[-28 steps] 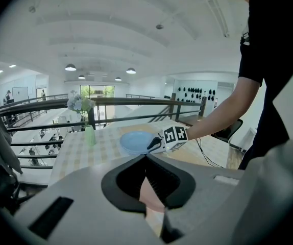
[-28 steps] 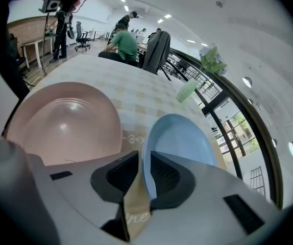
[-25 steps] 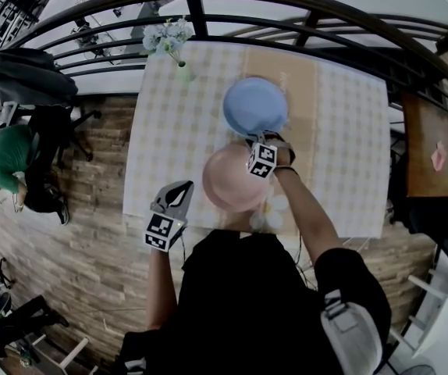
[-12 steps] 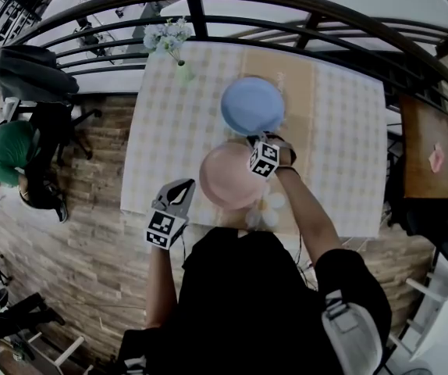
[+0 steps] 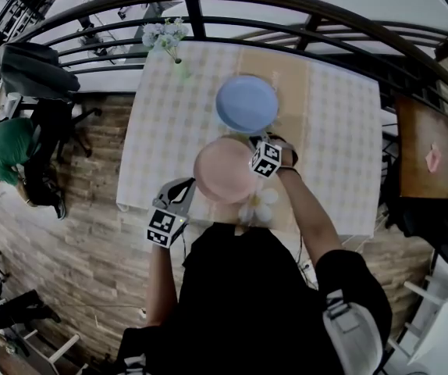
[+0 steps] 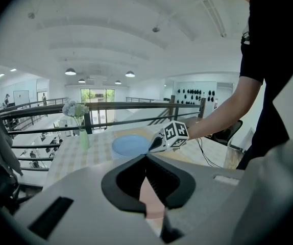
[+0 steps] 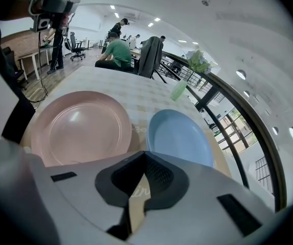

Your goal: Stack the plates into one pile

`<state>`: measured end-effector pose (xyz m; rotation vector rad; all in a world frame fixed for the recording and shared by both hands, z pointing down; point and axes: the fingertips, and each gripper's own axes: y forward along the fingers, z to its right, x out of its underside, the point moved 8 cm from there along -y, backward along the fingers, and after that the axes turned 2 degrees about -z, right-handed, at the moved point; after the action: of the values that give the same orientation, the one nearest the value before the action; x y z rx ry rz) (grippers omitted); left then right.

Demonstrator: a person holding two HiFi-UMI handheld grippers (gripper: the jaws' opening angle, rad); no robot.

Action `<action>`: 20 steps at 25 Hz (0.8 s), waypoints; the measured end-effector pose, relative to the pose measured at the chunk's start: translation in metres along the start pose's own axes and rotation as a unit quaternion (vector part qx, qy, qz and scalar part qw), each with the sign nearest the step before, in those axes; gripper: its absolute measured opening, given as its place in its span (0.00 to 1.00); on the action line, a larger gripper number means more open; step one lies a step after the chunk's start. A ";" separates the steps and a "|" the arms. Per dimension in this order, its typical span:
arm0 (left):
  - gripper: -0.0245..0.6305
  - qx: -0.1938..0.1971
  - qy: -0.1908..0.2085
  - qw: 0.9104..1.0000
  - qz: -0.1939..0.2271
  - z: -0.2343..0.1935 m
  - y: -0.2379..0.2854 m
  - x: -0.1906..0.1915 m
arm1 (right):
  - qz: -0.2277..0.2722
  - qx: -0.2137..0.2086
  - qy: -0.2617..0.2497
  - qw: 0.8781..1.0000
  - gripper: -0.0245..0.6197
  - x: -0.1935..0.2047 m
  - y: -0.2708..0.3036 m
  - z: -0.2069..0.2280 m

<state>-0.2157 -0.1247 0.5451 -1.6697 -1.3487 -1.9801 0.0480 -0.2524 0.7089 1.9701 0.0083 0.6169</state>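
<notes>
Tabletop [image 5: 161, 131]: pale checked cloth, with a tan runner [image 5: 296, 84] down its middle. A green vase [image 5: 180, 70] of pale flowers [image 5: 164, 34] stands upright at its 11 o'clock corner. At the 6 o'clock edge lies a white flower-shaped thing [image 5: 260, 206]; cannot tell what it is. A dark curved railing [image 5: 302, 10] runs along the 12 o'clock side. Plank floor [image 5: 76, 241] from 7 to 9 o'clock. Person in a green top [image 5: 5, 153] at 9 o'clock, near a dark jacket [image 5: 33, 70] draped over a chair. Small wooden table [image 5: 431, 131] at 3 o'clock, with a pink thing [image 5: 432, 159] on it.
</notes>
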 end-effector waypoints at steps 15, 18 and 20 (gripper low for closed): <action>0.04 -0.023 -0.012 1.000 0.005 0.058 -0.012 0.001 | 0.000 -0.020 -0.007 1.000 0.04 0.038 -0.031 -0.024; 0.04 -0.031 -0.015 0.999 0.006 0.070 -0.017 0.004 | 0.003 -0.026 -0.011 1.000 0.04 0.044 -0.035 -0.031; 0.04 -0.039 -0.017 0.999 0.007 0.078 -0.022 0.006 | 0.005 -0.026 -0.016 1.000 0.04 0.045 -0.040 -0.035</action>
<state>-0.1809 -0.0524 0.5346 -1.7494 -1.2836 -2.0289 0.0826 -0.1921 0.7062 1.9307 -0.0376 0.5858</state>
